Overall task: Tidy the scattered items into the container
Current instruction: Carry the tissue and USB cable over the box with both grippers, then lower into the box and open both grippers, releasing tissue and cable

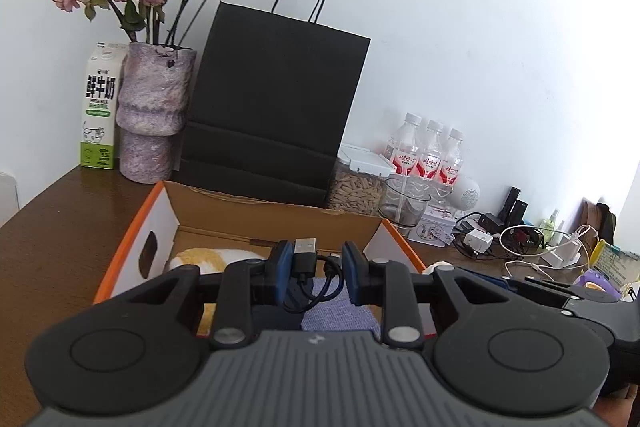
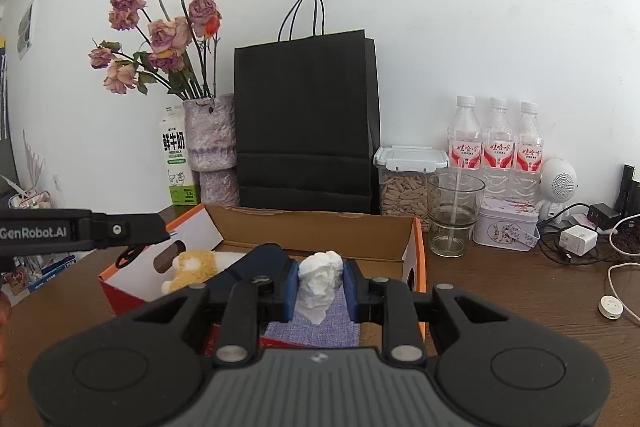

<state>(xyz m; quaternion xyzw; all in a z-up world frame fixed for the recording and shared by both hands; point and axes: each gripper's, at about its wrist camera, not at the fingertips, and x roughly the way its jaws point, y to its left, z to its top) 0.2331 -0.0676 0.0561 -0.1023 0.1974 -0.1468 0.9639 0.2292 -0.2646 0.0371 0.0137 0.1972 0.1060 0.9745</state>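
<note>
Paper bag (image 2: 306,123) stands behind the cardboard box (image 2: 316,227), vase (image 2: 210,143) left.

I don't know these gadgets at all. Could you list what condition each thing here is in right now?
left gripper: shut on a black USB cable, above the box.
right gripper: shut on a crumpled white tissue.
cardboard box: open, holds a plush toy and a blue cloth.
glass: upright, seemingly empty.
seed jar: lid shut.
black paper bag: standing upright.
roses: dried.

The milk carton (image 2: 177,163) reads "鲜牛奶" (large dark characters); the left gripper's (image 1: 316,269) arm reads "GenRobot.AI".
</note>
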